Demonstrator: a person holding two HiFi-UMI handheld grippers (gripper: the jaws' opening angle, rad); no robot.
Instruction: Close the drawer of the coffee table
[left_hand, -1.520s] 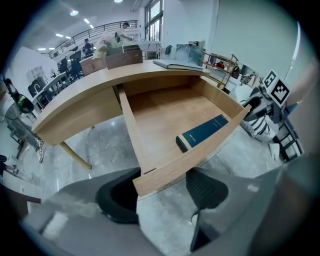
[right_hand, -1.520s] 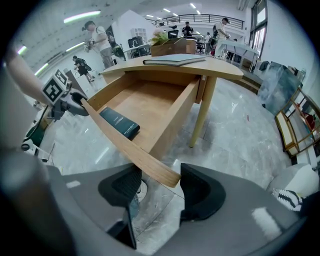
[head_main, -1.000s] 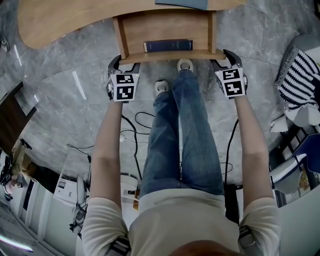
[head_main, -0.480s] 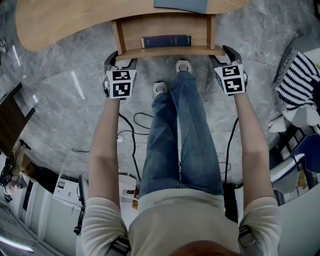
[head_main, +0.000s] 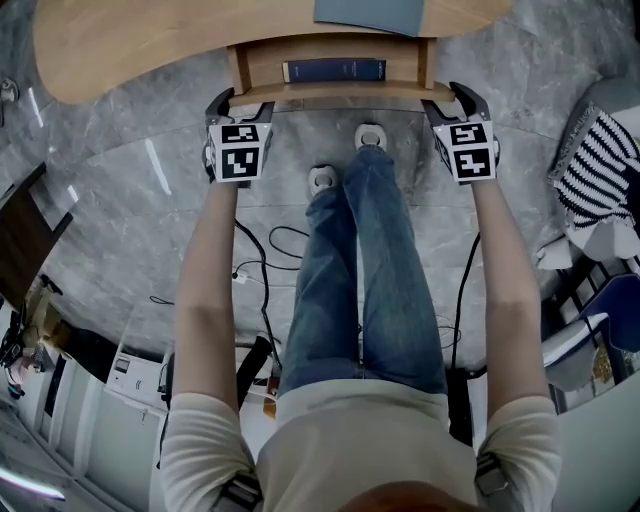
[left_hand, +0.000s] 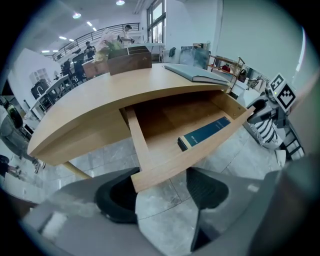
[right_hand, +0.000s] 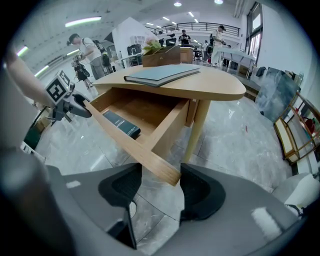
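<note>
The coffee table (head_main: 120, 50) and its drawer (head_main: 330, 93) are pale, smooth, matt wood. The floor (head_main: 120, 200) is glossy grey veined stone. The jeans (head_main: 370, 280) are blue denim.

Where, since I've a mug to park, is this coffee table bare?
The tabletop is bare left of the grey book. The drawer floor is free left of the blue book. Its front corners are crowded: left gripper, right gripper.

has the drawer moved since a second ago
Yes. The drawer has slid further in under the tabletop; less of it shows beyond the table's edge in the head view.
</note>
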